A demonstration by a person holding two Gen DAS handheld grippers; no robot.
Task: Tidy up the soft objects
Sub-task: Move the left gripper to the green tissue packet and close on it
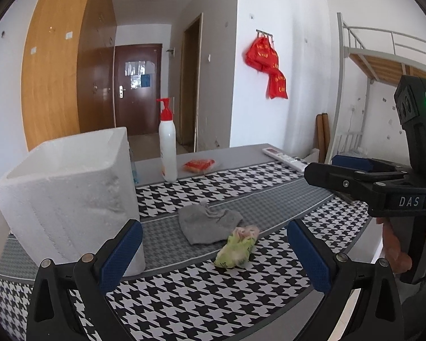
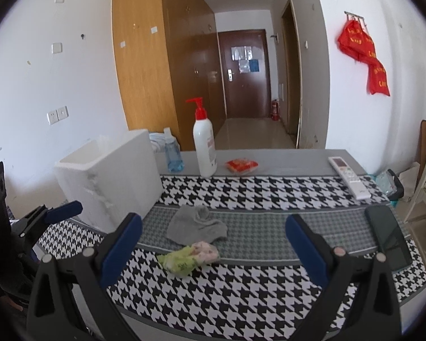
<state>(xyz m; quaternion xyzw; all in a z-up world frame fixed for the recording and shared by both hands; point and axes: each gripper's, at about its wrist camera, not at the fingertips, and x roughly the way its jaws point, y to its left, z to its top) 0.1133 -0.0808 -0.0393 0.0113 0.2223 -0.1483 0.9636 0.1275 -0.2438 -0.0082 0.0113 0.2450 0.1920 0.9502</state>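
A crumpled grey cloth (image 1: 208, 224) (image 2: 197, 224) lies on the houndstooth table cover. A green and pink soft bundle (image 1: 237, 246) (image 2: 190, 255) lies against its near edge. A white foam box (image 1: 68, 196) (image 2: 110, 176) stands open-topped at the left. My left gripper (image 1: 214, 253) is open and empty, hovering before the bundle. My right gripper (image 2: 213, 247) is open and empty, also above the near table; it shows in the left wrist view (image 1: 352, 174) at the right.
A white pump bottle (image 1: 167, 142) (image 2: 204, 142), a red packet (image 1: 198, 165) (image 2: 241, 166) and a remote (image 1: 284, 157) (image 2: 349, 177) lie at the table's far side. A blue bottle (image 2: 173, 153) stands behind the box. A dark phone (image 2: 389, 236) lies at the right.
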